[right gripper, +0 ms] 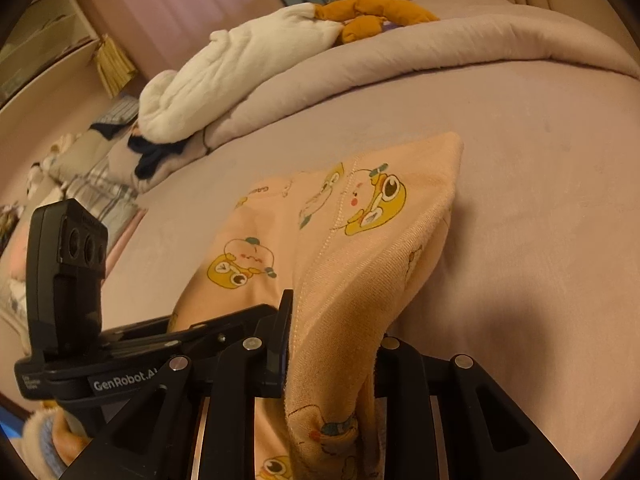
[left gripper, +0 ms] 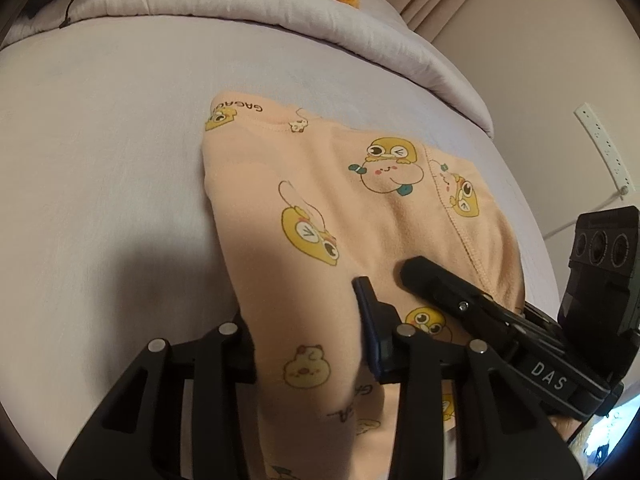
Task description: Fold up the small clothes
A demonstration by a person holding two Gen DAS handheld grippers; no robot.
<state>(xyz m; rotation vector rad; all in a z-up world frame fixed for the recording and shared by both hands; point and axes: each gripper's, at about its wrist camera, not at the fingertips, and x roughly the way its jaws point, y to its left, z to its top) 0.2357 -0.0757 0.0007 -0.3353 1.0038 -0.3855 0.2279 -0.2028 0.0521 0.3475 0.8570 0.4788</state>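
The bed sheet [left gripper: 100, 140] serves as the work surface, and every position below is given relative to it. A rolled duvet [left gripper: 280, 12] is banked along its far edge, leaving the flat area free for folding. A white pillow [right gripper: 240, 68] and an orange plush toy [right gripper: 372, 12] are set on top of the duvet, well apart from the work.

The peach printed garment [left gripper: 320, 208] is laid near the middle of the sheet, its far part flat and its near part raised off the fabric. It is judged that the near edge is being lifted so that it can be carried over the flat part as a fold.

The left gripper [left gripper: 308, 320] is held low over the near side of the sheet, with cloth passing between its fingers; only one fingertip [left gripper: 362, 286] is exposed, the other being covered by fabric. It appears pinched on the garment, though the contact itself is hidden.

The right gripper [right gripper: 332, 344] is held just beside it, with a thick ridge of garment standing up between its fingers and pressed there. Its far finger is concealed behind the cloth.

The garment's type and near hem are cut off by the frame edges.
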